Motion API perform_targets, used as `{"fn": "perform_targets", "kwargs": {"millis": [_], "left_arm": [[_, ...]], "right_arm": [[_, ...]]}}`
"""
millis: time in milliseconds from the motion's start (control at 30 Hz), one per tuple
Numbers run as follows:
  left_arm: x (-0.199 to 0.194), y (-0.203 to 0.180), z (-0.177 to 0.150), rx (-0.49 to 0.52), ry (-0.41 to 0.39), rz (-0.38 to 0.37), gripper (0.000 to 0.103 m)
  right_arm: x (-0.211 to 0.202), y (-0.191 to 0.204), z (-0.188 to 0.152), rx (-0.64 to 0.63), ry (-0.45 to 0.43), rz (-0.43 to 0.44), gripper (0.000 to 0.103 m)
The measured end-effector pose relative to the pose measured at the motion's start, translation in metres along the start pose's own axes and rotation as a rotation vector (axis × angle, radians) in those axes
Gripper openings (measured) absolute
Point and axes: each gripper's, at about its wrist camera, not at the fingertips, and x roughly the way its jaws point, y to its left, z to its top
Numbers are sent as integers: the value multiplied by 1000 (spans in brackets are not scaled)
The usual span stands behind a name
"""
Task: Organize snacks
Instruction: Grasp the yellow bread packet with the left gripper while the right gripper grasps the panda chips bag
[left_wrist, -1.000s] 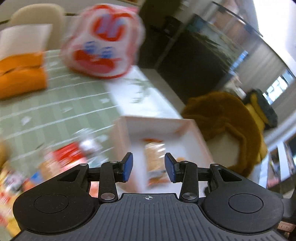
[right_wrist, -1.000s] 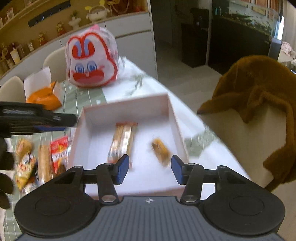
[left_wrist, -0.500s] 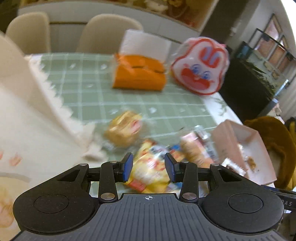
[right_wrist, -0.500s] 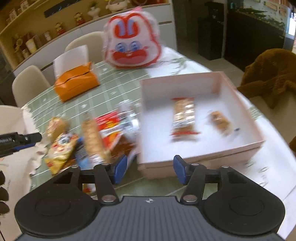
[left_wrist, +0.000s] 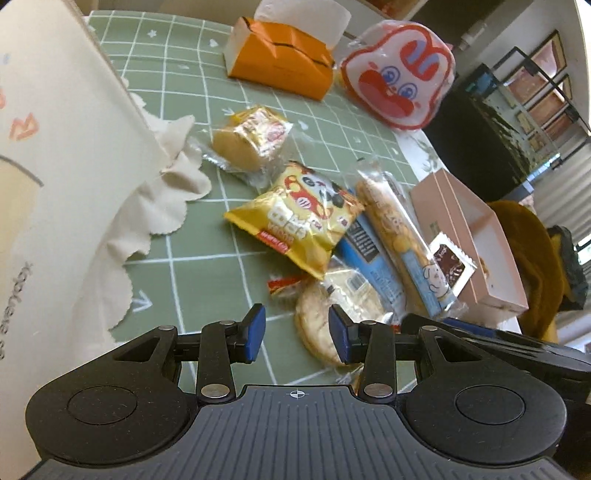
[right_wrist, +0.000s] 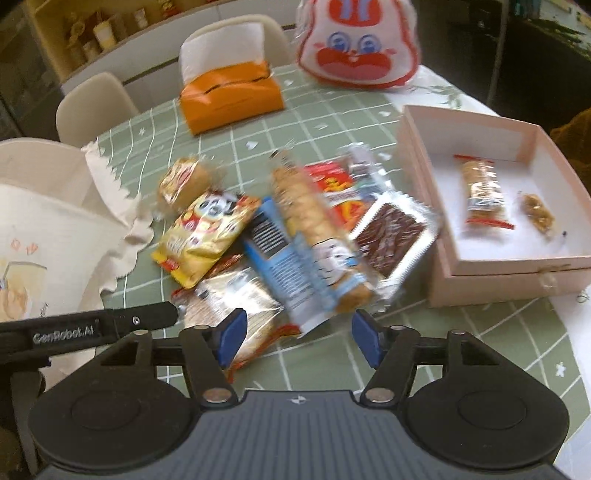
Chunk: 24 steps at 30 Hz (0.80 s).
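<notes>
A pile of snack packets lies on the green checked tablecloth: a yellow panda bag (left_wrist: 295, 218) (right_wrist: 207, 236), a long biscuit sleeve (left_wrist: 399, 236) (right_wrist: 314, 225), a wrapped cake (left_wrist: 251, 140) and a round cracker pack (left_wrist: 317, 325). A pink box (right_wrist: 480, 266) (left_wrist: 461, 229) to the right holds a wrapped bar (right_wrist: 484, 192) and a small snack (right_wrist: 539, 212). My left gripper (left_wrist: 297, 332) is open and empty, low over the cracker pack. My right gripper (right_wrist: 297, 336) is open and empty, just before the pile.
An orange tissue box (left_wrist: 280, 62) (right_wrist: 229, 96) and a red and white rabbit bag (left_wrist: 399, 74) (right_wrist: 358, 44) stand at the back. A cream tote bag (left_wrist: 55, 184) (right_wrist: 48, 221) lies at the left. Chairs (right_wrist: 92, 107) stand behind the table.
Both grippers have swung left from the pink box toward the snack pile and come lower and closer to it. Both stay open and empty.
</notes>
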Motion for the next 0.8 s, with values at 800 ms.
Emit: {"fn": "perform_targets", "kwargs": {"millis": [800], "left_arm": [[95,-6,139,214,9,252,75]], "right_arm": [[-7,-35,-30,32,28,-3,76]]}}
